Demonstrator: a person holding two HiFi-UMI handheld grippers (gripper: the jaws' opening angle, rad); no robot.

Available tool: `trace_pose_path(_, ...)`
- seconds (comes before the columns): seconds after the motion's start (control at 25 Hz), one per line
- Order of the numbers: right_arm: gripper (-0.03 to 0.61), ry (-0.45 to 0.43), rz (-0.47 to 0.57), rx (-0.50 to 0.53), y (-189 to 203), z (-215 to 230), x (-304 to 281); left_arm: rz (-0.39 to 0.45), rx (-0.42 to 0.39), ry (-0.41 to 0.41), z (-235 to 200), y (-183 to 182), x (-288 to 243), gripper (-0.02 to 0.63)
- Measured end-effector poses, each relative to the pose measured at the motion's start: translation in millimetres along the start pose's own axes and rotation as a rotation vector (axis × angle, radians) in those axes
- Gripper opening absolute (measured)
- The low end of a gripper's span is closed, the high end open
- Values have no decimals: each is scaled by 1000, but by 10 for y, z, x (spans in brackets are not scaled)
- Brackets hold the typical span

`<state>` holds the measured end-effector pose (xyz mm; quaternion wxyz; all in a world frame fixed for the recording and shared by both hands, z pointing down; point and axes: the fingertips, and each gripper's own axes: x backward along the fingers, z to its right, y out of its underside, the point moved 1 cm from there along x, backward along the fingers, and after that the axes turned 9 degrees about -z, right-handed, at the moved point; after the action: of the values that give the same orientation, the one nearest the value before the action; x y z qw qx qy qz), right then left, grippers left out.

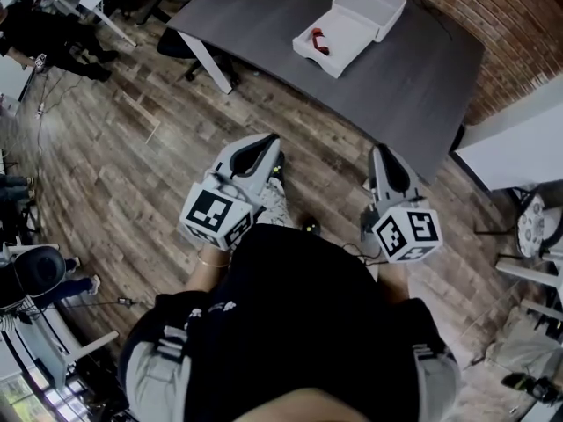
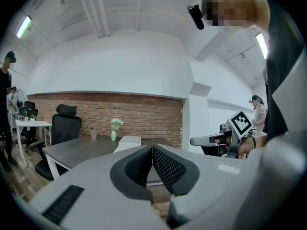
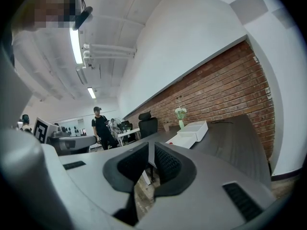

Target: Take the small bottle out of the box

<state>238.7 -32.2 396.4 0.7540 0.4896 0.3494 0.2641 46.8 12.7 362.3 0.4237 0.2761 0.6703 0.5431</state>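
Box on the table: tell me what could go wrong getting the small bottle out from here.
The bottle is small and lies in the shallow box; a miss might push the box across the table. The left gripper is shut and the right gripper barely open, so either must widen first.

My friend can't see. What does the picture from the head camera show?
A person stands on a wooden floor holding the left gripper and right gripper low, short of a dark table. On it lies an open white box with a small red bottle inside.
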Motion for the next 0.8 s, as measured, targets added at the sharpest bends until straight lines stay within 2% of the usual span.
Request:
trace_pose_path(0.2,48,28,-19,49,-171,66,-301,19,28,24,-330,-93,-311,3)
trace_pose_path(0.8,52,53,-38,27,-579,233,-1513,11,47,67,-1454,-300,-1078,3)
